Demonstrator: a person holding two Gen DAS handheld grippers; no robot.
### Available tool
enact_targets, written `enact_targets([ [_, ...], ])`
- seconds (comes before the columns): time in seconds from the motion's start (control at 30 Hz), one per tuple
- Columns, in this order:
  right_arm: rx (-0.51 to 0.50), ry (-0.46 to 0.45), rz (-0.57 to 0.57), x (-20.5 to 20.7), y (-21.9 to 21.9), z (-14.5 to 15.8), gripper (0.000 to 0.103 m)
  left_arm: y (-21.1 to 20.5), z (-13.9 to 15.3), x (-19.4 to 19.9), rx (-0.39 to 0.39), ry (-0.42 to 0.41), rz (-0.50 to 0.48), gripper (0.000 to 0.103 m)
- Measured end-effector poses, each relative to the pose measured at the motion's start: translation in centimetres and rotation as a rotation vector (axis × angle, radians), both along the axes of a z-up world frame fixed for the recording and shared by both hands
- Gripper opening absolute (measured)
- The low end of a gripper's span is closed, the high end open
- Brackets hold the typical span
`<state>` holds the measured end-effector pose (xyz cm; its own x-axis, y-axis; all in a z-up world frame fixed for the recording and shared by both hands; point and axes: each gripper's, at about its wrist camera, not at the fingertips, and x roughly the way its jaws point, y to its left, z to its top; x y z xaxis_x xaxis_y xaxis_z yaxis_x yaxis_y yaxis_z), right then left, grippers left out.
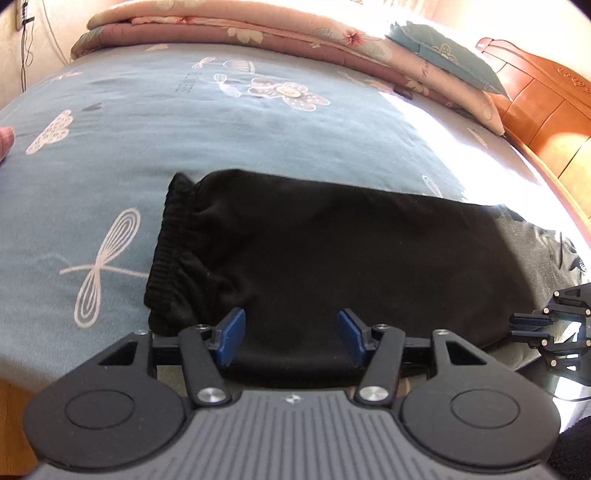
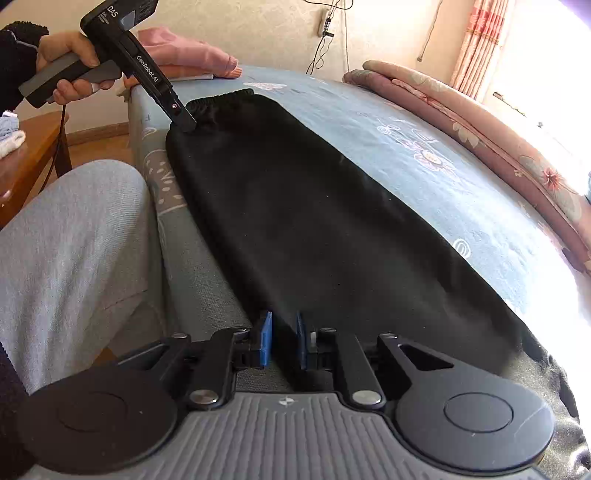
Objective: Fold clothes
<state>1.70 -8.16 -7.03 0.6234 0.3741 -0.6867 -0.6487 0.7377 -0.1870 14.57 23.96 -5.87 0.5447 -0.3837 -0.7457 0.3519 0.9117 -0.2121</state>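
I have a pair of black trousers [image 1: 332, 258] lying folded lengthwise along the near edge of the bed [image 1: 147, 147], on a blue sheet printed with white dragonflies and flowers. The elastic waistband [image 1: 173, 251] is at the left end in my left wrist view, bunched and ribbed; the rest of the cloth runs off to the right into strong sunlight.

My left gripper [image 1: 291, 341] sits low over the near edge of the trousers, close to the waistband end. Its blue pads [image 1: 234, 339] stand well apart, with black cloth showing between them, and neither pad presses on it, so it holds nothing. From the right wrist view I see the same tool in my left hand [image 2: 70, 66], its tip down at the waistband corner [image 2: 184, 122].

My right gripper [image 2: 284, 341] is at the other end of the trousers, at the edge nearest my grey-clad leg [image 2: 74, 258]. Its pads are drawn close together with a fold of the black cloth pinched in the narrow gap between them.

A folded pink quilt [image 1: 240, 33] and a teal pillow [image 1: 443, 55] lie along the far side of the bed, by the wooden headboard [image 1: 535, 99]. A pink garment [image 2: 184, 55] rests at the bed's far corner
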Motion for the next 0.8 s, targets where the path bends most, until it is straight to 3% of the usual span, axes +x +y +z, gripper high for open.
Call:
enact_targets([
  [0.03, 0.021, 0.003, -0.02, 0.4, -0.6, 0.6, 0.016, -0.9, 0.6, 0.6, 0.003, -0.02, -0.026, 0.068],
  [0.2, 0.106, 0.016, -0.184, 4.4, -4.1, 2.8, 0.016, -6.6, 1.1, 5.3, 0.04, -0.059, -0.137, 0.068],
  [0.37, 0.133, 0.031, -0.381, 10.5, -8.4, 2.8, 0.016, -11.4, -2.7, 8.5, 0.111, -0.004, -0.226, 0.069],
  [0.47, 0.124, 0.05, -0.449, 13.7, -10.1, 1.9, 0.016, -11.7, -4.6, 7.7, 0.13, -0.005, -0.231, 0.072],
  [0.63, 0.126, 0.115, -0.541, 17.6, -12.3, -0.9, 0.016, -10.6, -4.9, 4.8, 0.119, 0.006, -0.217, 0.079],
  [0.8, 0.245, 0.192, -0.599, 17.2, -14.2, -2.4, 0.019, -9.1, -4.9, 3.4, 0.078, 0.035, -0.192, 0.081],
])
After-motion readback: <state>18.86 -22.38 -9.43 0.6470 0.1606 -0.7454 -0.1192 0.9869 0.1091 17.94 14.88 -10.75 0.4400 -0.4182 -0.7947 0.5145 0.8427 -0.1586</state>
